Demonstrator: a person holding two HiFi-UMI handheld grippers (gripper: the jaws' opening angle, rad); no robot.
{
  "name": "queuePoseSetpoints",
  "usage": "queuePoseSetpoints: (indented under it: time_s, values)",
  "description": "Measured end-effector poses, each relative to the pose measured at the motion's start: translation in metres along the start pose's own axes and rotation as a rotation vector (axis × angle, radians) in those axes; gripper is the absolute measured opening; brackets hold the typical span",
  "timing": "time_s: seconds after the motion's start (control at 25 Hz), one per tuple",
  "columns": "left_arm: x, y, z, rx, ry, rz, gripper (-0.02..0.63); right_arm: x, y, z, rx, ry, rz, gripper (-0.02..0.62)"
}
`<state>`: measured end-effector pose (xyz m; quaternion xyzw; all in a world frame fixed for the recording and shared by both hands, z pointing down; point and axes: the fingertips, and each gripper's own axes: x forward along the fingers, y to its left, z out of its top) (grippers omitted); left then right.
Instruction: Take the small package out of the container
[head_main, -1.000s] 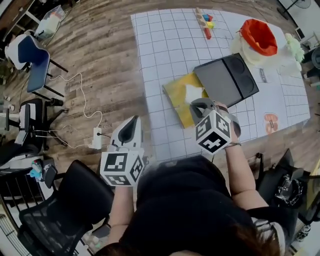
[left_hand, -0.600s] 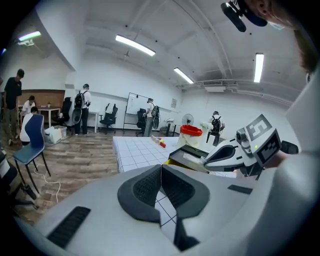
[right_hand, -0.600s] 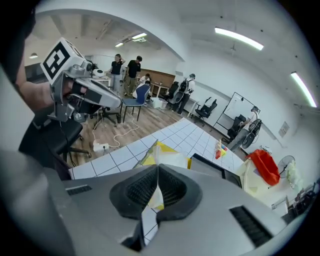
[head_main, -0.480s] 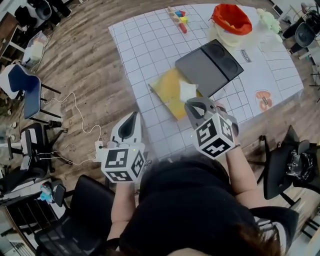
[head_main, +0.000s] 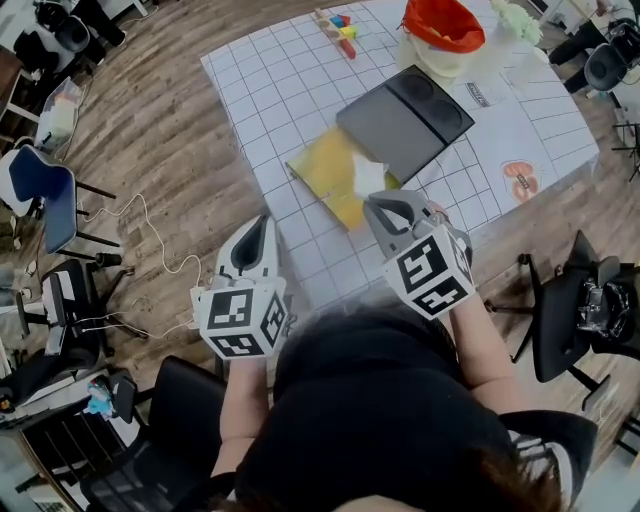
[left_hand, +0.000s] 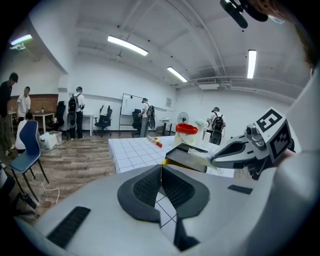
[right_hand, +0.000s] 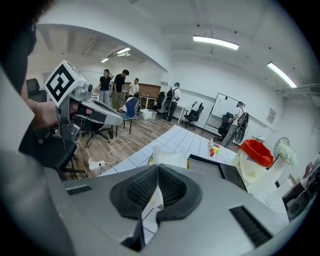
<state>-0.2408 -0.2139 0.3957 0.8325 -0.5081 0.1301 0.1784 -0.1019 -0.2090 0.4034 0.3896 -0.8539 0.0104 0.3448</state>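
Note:
A flat yellow container (head_main: 322, 168) lies on the white gridded mat (head_main: 260, 90). My right gripper (head_main: 372, 199) is shut on a small white package (head_main: 366, 176), which it holds over the container's near right corner. In the right gripper view the pale package (right_hand: 169, 159) sticks out past the closed jaws (right_hand: 156, 172). The left gripper view shows the same package (left_hand: 197, 155) in the right gripper's tips (left_hand: 214, 159). My left gripper (head_main: 262, 220) hangs off the mat's near left edge, shut and empty (left_hand: 161, 172).
A black two-well tray (head_main: 405, 118) lies just behind the yellow container. Farther back stand an orange-lined bucket (head_main: 442, 22) and coloured blocks (head_main: 338, 24). A blue chair (head_main: 40, 190), a floor cable with power strip (head_main: 195, 295) and a black chair (head_main: 560, 320) flank the table.
The head view has swung, so the table sits higher and more tilted in the picture. Both grippers stay shut, and the right one keeps the package by the yellow container.

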Motion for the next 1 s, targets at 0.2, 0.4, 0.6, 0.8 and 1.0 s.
queuePoseSetpoints:
  time_s: [0.2, 0.4, 0.6, 0.8, 1.0]
  values:
    - [-0.0026, 0.0000, -0.0012, -0.002, -0.001, 0.005, 0.028, -0.0017, 0.0020, 0.0026, 0.011, -0.019, 0.003, 0.020]
    - [-0.0053, 0.0013, -0.0015, -0.008, -0.002, 0.018, 0.028, -0.0024, 0.0022, 0.0058, 0.018, -0.035, 0.014, 0.020]
    - [-0.0085, -0.0006, -0.0043, -0.016, -0.002, 0.031, 0.028, -0.0041, 0.0015, 0.0032, 0.025, -0.041, 0.021, 0.020]
    - [-0.0087, -0.0037, -0.0059, -0.024, -0.002, 0.037, 0.028, -0.0054, 0.0025, -0.0010, 0.031, -0.041, 0.031, 0.020]
    - [-0.0080, -0.0021, -0.0066, -0.030, -0.001, 0.042, 0.028, -0.0058, 0.0053, 0.0012, 0.038, -0.053, 0.042, 0.020]
